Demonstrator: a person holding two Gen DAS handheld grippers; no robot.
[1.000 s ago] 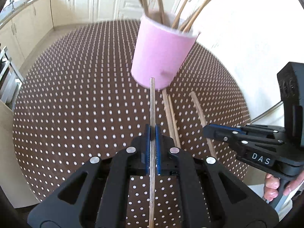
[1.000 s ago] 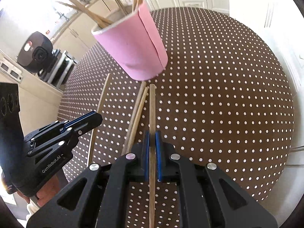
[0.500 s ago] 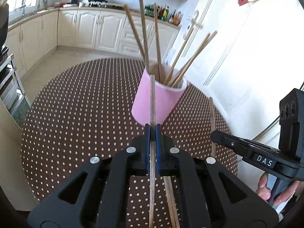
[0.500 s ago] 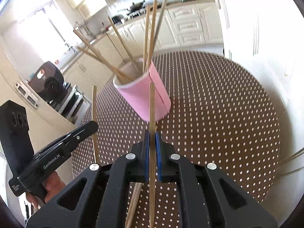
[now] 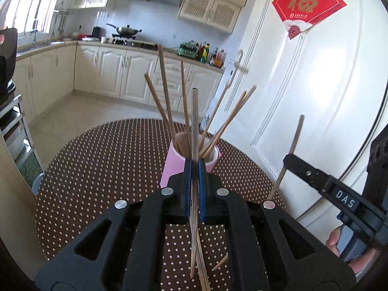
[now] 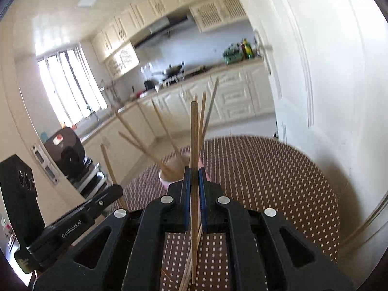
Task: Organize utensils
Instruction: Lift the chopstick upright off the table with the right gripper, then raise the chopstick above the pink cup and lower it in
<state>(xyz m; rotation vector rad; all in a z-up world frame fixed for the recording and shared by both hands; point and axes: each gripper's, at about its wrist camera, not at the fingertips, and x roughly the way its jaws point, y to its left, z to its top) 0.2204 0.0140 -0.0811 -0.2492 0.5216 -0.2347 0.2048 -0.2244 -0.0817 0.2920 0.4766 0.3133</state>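
A pink cup (image 5: pixel 172 167) holding several wooden chopsticks stands on the brown dotted table (image 5: pixel 97 169). My left gripper (image 5: pixel 194 163) is shut on one chopstick (image 5: pixel 194 121), which points up and forward over the cup's mouth. To the right, my right gripper (image 5: pixel 289 158) grips another chopstick (image 5: pixel 295 138). In the right wrist view my right gripper (image 6: pixel 194 171) is shut on its chopstick (image 6: pixel 194 133), and the cup (image 6: pixel 165 181) is mostly hidden behind the fingers. My left gripper (image 6: pixel 117 190) shows at the left there. Loose chopsticks (image 5: pixel 201 264) lie on the table below.
A white door (image 5: pixel 315 97) stands close behind the table on the right. A metal rack (image 5: pixel 14 126) and a counter edge are at the left. Kitchen cabinets (image 5: pixel 116 72) line the far wall. The table's round edge (image 6: pixel 322 177) runs near the door.
Both grippers have risen and tilted upward, lifting their chopsticks off the table. The cup now sits lower and farther in both views, with the kitchen in sight.
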